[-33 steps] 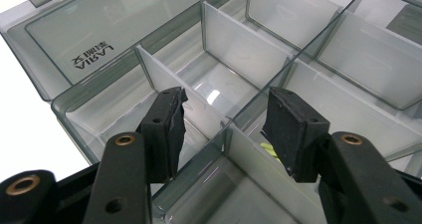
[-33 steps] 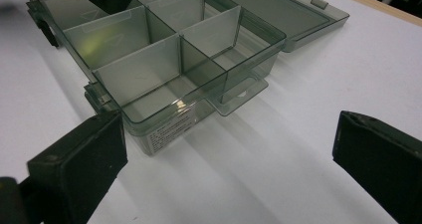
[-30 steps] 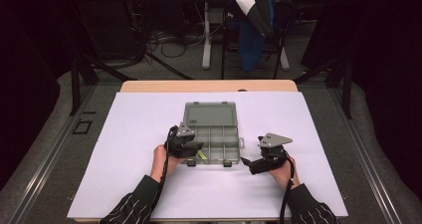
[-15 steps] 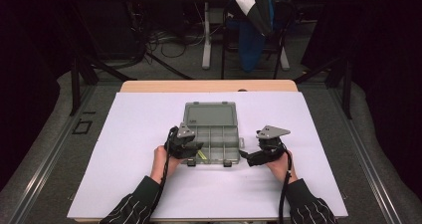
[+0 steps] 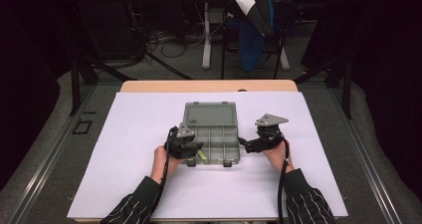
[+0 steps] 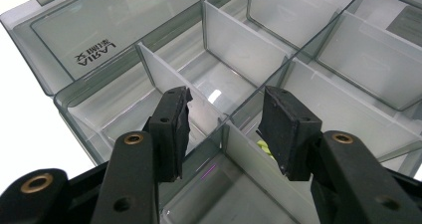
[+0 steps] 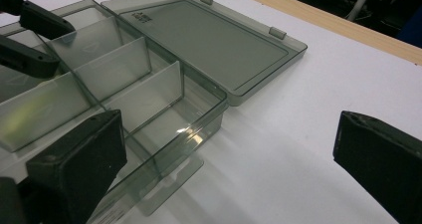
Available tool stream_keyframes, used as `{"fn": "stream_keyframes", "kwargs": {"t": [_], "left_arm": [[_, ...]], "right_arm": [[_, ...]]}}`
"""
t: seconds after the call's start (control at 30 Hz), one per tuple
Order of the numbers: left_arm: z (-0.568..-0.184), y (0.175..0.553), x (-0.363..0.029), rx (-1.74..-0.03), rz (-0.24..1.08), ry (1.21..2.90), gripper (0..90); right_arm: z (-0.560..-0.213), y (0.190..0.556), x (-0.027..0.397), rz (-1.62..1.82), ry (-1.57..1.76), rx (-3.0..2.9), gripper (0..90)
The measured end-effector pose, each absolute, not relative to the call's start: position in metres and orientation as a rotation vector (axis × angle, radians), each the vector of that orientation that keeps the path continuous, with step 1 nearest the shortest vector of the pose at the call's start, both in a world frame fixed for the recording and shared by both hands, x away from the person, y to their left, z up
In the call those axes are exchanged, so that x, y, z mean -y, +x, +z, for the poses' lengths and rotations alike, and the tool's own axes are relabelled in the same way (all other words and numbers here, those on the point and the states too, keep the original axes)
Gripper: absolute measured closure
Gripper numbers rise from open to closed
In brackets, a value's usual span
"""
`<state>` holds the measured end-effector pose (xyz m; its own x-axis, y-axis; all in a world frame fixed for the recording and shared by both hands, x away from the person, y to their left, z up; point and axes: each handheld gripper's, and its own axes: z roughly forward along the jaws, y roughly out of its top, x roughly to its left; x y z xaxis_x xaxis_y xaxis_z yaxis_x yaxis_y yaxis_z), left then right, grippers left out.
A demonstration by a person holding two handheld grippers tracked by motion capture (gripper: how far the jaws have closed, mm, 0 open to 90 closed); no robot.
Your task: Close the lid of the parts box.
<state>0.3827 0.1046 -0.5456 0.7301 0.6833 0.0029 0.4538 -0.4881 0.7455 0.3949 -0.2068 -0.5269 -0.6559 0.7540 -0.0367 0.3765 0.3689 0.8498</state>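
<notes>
At the near edge of the table [image 5: 124,184], two striped sleeves come in, each hand carrying a pair of tongs. The left gripper [image 5: 191,147] sits at the near left corner of a clear grey compartment box [image 5: 219,144], which lies open on the white sheet near the middle of the table. In the left gripper view its two black pads [image 6: 171,127] stand part-way apart over the tray, straddling the spot where a white divider [image 6: 171,82] meets the box's long centre wall. Neither pad presses on anything, so the tongs are released rather than grasping. Just beside the right-hand pad, a small yellow-green thing [image 6: 263,147] lies in a compartment; it is too hidden to tell what it is.

The right gripper [image 5: 247,145] hovers just beside the near right side of the box, its grey three-cornered plate on top. In the right gripper view its pads [image 7: 79,162] are spread wide: one is over the tray's outer wall, the other over bare white sheet, and nothing is between them. These tongs are released too.

Farther off, the box's lid [image 5: 210,114] lies folded back flat on the sheet, hinged to the tray's far side. Beyond the table's wooden far edge stands a chair [image 5: 254,30] draped with blue and white cloth, with cables [image 5: 149,45] on the floor to its left.
</notes>
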Motion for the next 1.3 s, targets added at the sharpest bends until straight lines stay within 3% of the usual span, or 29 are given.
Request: {"fn": "stream_keyframes", "kwargs": {"t": [0.17,0.3,0.67,0.83,1.03,1.3], "left_arm": [[-0.546,0.383,-0.105,-0.854,0.384,2.170,53.9],[-0.546,0.383,-0.105,-0.853,0.384,2.170,53.9],[-0.546,0.383,-0.105,-0.853,0.382,2.167,54.0],[-0.546,0.383,-0.105,-0.853,0.382,2.165,54.0],[-0.546,0.383,-0.105,-0.852,0.381,2.167,54.1],[-0.546,0.383,-0.105,-0.852,0.381,2.165,54.1]], "right_arm": [[-0.524,0.408,0.204,1.199,1.012,-2.205,1.2],[-0.519,0.417,0.203,1.229,1.020,-2.188,7.3],[-0.527,0.442,0.201,1.160,1.083,-2.222,62.1],[-0.531,0.449,0.197,1.129,1.116,-2.234,80.4],[-0.536,0.459,0.192,1.083,1.142,-2.282,89.9],[-0.544,0.468,0.189,1.024,1.136,-2.339,90.0]]}}
